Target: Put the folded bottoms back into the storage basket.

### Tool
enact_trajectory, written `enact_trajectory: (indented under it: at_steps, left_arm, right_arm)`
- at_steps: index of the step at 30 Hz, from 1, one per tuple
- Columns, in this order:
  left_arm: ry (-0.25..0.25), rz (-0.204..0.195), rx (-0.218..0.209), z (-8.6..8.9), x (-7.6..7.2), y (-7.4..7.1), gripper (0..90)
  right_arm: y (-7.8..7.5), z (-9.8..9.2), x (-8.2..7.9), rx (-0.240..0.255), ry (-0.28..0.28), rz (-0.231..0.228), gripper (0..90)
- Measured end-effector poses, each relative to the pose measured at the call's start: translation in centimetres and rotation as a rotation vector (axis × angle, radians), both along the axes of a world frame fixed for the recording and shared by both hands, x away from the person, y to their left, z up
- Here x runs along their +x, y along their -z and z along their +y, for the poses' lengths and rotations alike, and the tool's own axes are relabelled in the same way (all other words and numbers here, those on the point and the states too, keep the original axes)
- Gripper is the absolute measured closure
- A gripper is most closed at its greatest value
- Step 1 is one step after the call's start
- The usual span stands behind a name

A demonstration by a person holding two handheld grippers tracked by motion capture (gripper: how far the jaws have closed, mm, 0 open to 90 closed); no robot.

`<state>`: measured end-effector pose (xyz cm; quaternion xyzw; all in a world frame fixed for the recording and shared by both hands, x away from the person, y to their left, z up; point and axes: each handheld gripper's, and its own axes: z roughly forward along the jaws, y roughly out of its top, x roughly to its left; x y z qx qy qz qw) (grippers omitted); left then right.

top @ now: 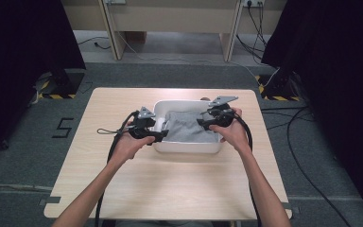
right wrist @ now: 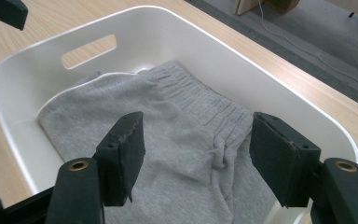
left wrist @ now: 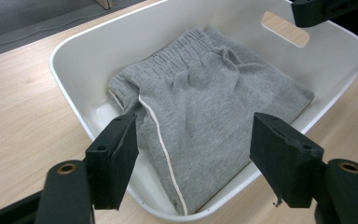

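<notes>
A white plastic tub point(top: 185, 147) with cut-out handles stands in the middle of the table. Inside it lies a folded pair of grey shorts point(top: 189, 127) with an elastic waistband and a thin white side stripe point(left wrist: 161, 140). My left gripper point(top: 158, 135) hangs at the tub's left rim, open, its jaws wide apart above the shorts point(left wrist: 205, 116). My right gripper point(top: 203, 123) is over the tub's right side, also open, with the shorts point(right wrist: 168, 135) below its jaws. Neither touches the cloth. The tub's wall point(right wrist: 28, 70) curves around the shorts, and the tub's far handle slot point(left wrist: 284, 28) sits beyond them.
The tub sits on a light wooden table point(top: 170, 189). Cables trail from both grippers off the near edge. Beyond the table are a grey floor, a wooden bench point(top: 170, 19) and black stands with hazard tape point(top: 274, 92).
</notes>
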<state>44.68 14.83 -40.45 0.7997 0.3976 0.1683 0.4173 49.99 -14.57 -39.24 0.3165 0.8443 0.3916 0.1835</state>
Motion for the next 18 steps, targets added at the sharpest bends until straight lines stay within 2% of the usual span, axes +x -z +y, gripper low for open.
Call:
enact_trajectory:
  at_steps: [7, 14, 18]
  left_arm:
    - [-0.012, -0.005, -0.007, 0.5, -1.1, 0.0, 24.2]
    - [0.001, -0.017, -0.016, 1.0, -2.8, 0.2, 23.9]
    - [0.007, -0.023, -0.016, 1.4, -3.7, 0.5, 23.7]
  right_arm:
    - [-0.2, -0.2, -1.7, 0.006, -0.019, -0.024, 35.4]
    - [-0.6, -0.4, -3.8, 0.018, -0.036, -0.054, 34.8]
    - [-0.7, -0.4, -4.9, 0.009, -0.047, -0.062, 34.5]
